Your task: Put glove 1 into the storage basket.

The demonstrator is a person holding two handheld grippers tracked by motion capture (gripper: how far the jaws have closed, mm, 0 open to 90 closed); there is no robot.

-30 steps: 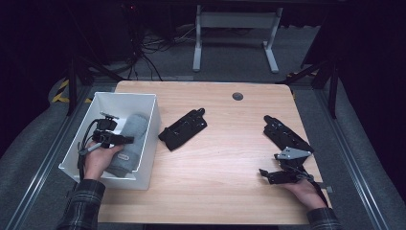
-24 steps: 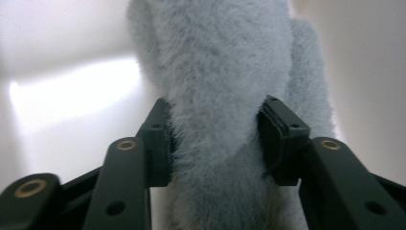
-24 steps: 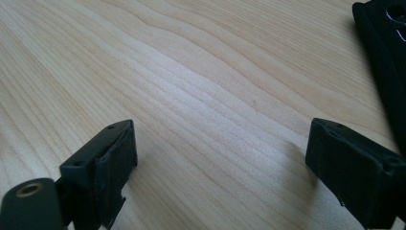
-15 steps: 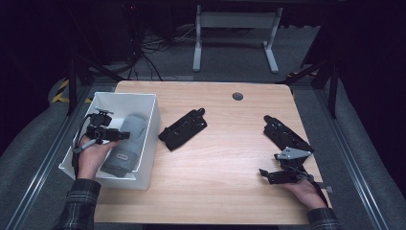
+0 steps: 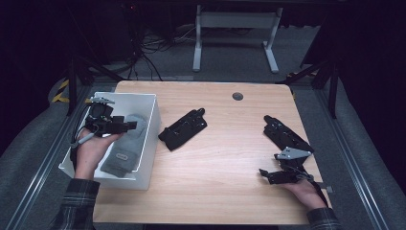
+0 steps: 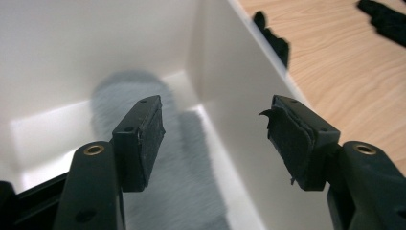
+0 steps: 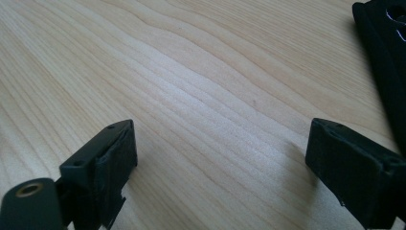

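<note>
A grey sock lies flat in the white bin at the table's left. My left gripper hovers over the bin's far half, open, with nothing between its jaws. In the left gripper view the grey sock shows below the left gripper, beside the bin's wall. One black sock lies mid-table and a second black sock lies at the right. My right gripper rests low near the front right, open and empty, over bare wood.
The wooden table has a round cable hole near its far edge. Dark floor, cables and a desk frame lie beyond the table. The second black sock is just right of my right gripper.
My left hand and gripper have lifted slightly and drawn toward the bin's far end, uncovering more of the grey sock. The right gripper has not moved.
</note>
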